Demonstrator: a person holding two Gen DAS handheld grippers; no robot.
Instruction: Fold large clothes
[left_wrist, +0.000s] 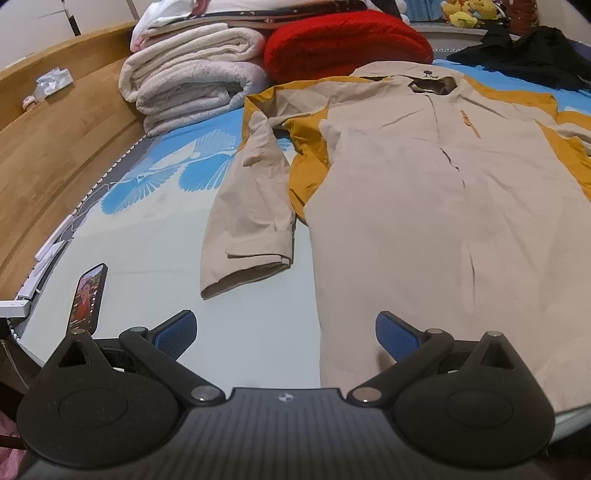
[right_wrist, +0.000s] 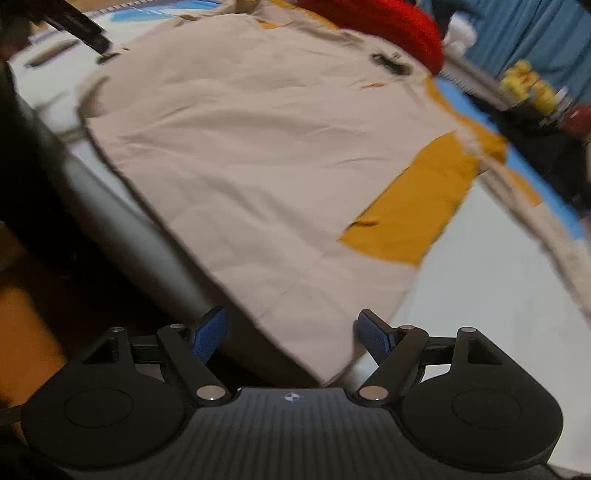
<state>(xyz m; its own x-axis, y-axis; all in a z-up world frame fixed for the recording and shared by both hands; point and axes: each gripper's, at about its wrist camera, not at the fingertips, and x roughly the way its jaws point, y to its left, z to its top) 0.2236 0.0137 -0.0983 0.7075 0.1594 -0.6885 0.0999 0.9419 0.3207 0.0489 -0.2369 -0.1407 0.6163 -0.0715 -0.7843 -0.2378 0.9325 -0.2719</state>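
1. Plainly, little writing can be read: a small dark logo sits by the collar of the jacket, too small to make out, and each claw body carries a small round emblem.
2. The left claw stands wide open over the pale bed sheet, holding nothing; its right blue pad hangs above the jacket's hem at 5 o'clock, and contact cannot be told.
3. The right claw is also spread wide and empty, the jacket's lower corner lying between its pads in the blurred right wrist view, not pinched.
4. A phone with a lit screen lies on the sheet at 8 o'clock, just beside the left claw.
5. The beige and mustard jacket lies flat, front up, down the bed from 5 to 1 o'clock, its left sleeve folded down alongside the body.
6. Farther off, folded white blankets are stacked at 11 o'clock, a red blanket at 12, touching the jacket's collar area.
7. A black garment lies at 1 o'clock, with yellow plush toys beyond.
8. A wooden bed frame curves along 9 to 10 o'clock.
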